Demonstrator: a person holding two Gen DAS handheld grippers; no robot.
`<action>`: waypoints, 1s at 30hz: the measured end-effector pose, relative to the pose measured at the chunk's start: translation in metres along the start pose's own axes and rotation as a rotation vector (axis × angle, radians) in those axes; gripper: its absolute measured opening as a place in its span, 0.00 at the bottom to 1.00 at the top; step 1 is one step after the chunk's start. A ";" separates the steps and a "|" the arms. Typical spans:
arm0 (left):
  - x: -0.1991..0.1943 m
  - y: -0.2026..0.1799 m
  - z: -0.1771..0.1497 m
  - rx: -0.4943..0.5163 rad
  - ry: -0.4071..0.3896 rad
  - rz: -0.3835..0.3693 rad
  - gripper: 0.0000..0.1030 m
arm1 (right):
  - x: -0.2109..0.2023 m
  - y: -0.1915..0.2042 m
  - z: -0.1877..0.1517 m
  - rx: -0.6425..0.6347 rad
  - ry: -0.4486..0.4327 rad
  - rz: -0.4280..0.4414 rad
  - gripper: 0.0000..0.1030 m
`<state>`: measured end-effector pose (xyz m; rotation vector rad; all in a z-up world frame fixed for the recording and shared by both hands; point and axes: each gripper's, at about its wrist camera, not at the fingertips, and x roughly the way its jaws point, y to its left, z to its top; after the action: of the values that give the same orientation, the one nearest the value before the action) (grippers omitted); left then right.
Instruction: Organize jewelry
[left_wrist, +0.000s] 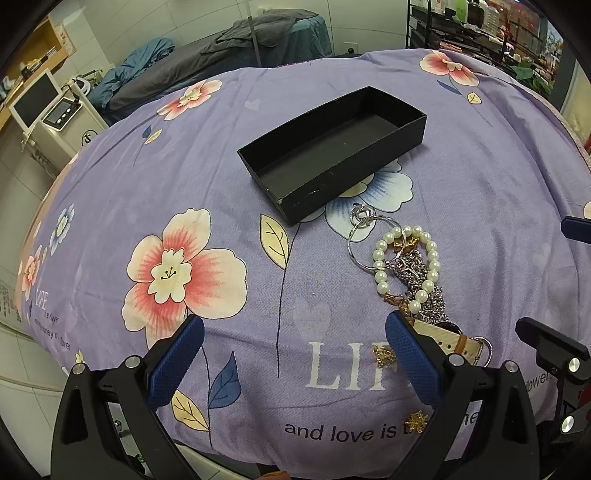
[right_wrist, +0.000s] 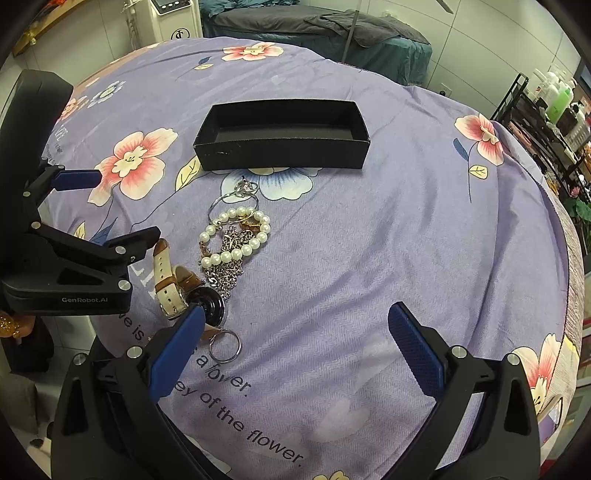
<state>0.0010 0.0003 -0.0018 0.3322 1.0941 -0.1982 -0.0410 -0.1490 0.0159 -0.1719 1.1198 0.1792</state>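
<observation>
Left tongs: my left tongs (left_wrist: 295, 354) hang spread wide and empty over the purple floral cloth (left_wrist: 258, 280); their right finger sits just beside the cream watch strap (left_wrist: 448, 341).
Right tongs: my right tongs (right_wrist: 295, 339) are likewise released and hold nothing, with the left finger tip close to the black watch face (right_wrist: 210, 301) and a loose silver ring (right_wrist: 224, 345).
Box: the black box (right_wrist: 280, 157) stands open and empty on the bench, beyond the jewelry.
Jewelry: nothing is in the box yet. A pearl bracelet (right_wrist: 236, 236) lies over a heap of silver chain (right_wrist: 225, 275); a thin hoop with a silver charm (right_wrist: 242, 190) lies between the pearls and the box. Small gold pieces (left_wrist: 384, 355) sit near the left tongs.
Judged stage: the start, with everything still to sort.
Risk, tangle: pearls, chain and hoop overlap, so lifting one may drag the others and spill them short of the box.
Risk, collision: both tongs crowd the same pile; closing in together may knock fingers.
Risk, slip: the thin hoop and ring lie flat on soft cloth, so I may pinch fabric instead.
</observation>
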 end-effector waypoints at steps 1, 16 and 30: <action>0.000 0.000 0.000 0.000 0.000 0.001 0.94 | 0.000 0.000 0.000 0.000 0.000 0.000 0.95; 0.000 -0.001 0.000 -0.001 0.000 0.000 0.94 | 0.000 0.001 -0.003 -0.001 0.007 0.006 0.95; 0.000 0.001 0.001 0.003 0.000 0.007 0.94 | 0.002 0.002 -0.004 -0.001 0.016 0.010 0.95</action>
<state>0.0019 0.0011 -0.0014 0.3385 1.0928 -0.1932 -0.0439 -0.1476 0.0120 -0.1695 1.1361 0.1876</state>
